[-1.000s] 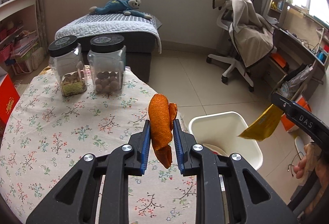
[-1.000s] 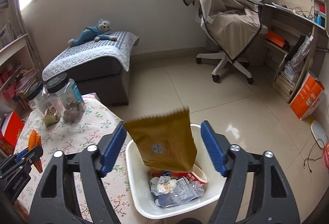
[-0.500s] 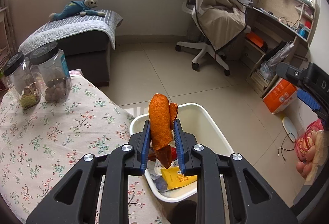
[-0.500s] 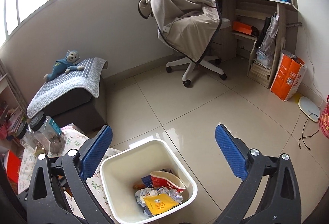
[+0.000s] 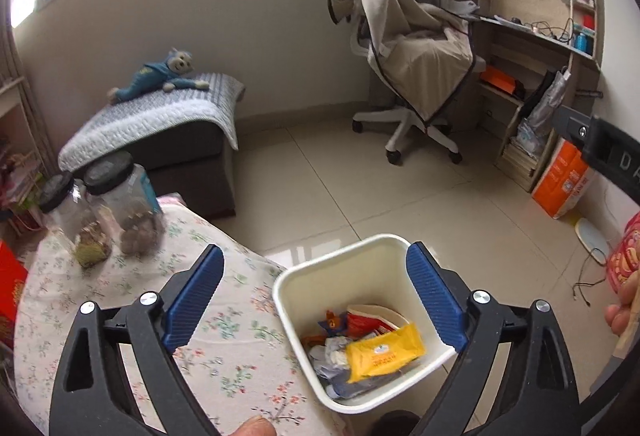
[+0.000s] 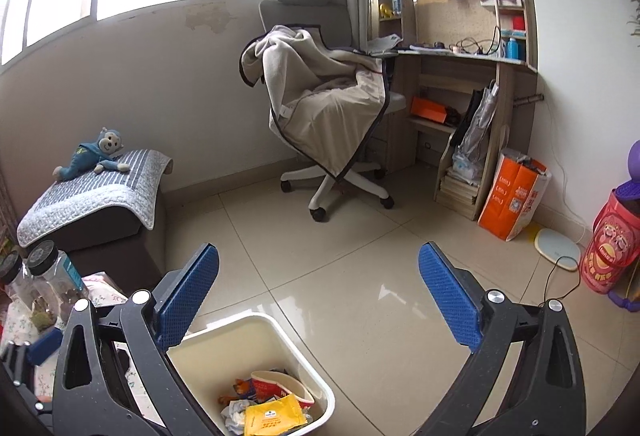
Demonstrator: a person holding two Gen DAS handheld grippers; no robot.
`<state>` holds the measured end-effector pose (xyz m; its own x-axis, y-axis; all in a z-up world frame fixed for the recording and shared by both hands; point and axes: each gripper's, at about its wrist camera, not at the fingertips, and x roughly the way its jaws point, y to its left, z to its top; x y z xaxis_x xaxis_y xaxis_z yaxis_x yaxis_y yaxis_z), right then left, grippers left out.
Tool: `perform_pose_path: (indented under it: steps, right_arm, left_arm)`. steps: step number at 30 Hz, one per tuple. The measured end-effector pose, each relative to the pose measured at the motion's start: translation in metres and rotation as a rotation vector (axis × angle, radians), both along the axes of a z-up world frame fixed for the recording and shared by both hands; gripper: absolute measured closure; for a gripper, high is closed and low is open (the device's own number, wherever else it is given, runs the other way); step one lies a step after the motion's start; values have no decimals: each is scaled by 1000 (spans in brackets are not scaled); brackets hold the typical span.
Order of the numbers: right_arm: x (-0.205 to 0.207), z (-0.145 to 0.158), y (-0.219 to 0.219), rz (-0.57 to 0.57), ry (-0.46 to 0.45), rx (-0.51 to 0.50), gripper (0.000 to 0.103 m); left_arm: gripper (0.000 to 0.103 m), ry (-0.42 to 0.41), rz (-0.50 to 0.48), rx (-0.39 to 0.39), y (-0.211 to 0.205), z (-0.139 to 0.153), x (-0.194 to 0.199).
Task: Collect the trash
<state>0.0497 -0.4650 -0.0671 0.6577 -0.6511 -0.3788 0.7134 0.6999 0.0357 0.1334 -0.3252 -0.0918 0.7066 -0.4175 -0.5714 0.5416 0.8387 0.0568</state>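
Left gripper (image 5: 314, 298) spread wide over the white bin (image 5: 320, 276), jaws just opened, nothing between them. Right gripper (image 6: 318, 300) likewise gaping and empty, aimed past the bin's rim toward bare floor tile. Trash sits inside the bin: yellow packet (image 5: 384, 352) on top, red paper cup (image 5: 370, 318), orange peel (image 5: 330, 318), crumpled wrappers. Bin stands just beside the floral-clothed table (image 5: 100, 296). Two dark-lidded jars (image 5: 120, 208) on the table's far side. Office chair (image 6: 328, 108) against the wall beyond

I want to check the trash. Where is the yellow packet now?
The yellow packet lies on top of the trash inside the white bin, on the floor beside the floral table.
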Motion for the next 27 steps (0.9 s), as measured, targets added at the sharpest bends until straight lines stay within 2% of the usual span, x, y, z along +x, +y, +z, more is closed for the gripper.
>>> perform_pose_path:
  steps: [2,4,5,7,9,14,20,27]
  right_arm:
    - [0,5,18,4,-15,-40,7]
    - [3,7,35,55,-28,-24,7]
    - [6,8,43,82,-31,-8,7]
    - [10,9,62,106,-29,0,7]
    - [16,10,81,132,-27,-21,7]
    - [29,9,131,216,-1,-49,7]
    - [47,3,178,312,45,-44,7]
    - [65,-6,220,422,88,-38,7]
  left_arm:
    - [7,-133,54,-4,21,17,-10]
    - [7,-253,106,4,41,30,-20]
    - [7,-294,136,7,52,35,-23]
    - [7,-325,193,7,75,41,-23]
    - [7,-306,248,-12,99,46,-20]
    - [7,-186,360,-41,160,49,-6]
    - [7,-169,466,-24,213,45,1]
    - [7,-90,534,-9,257,28,15]
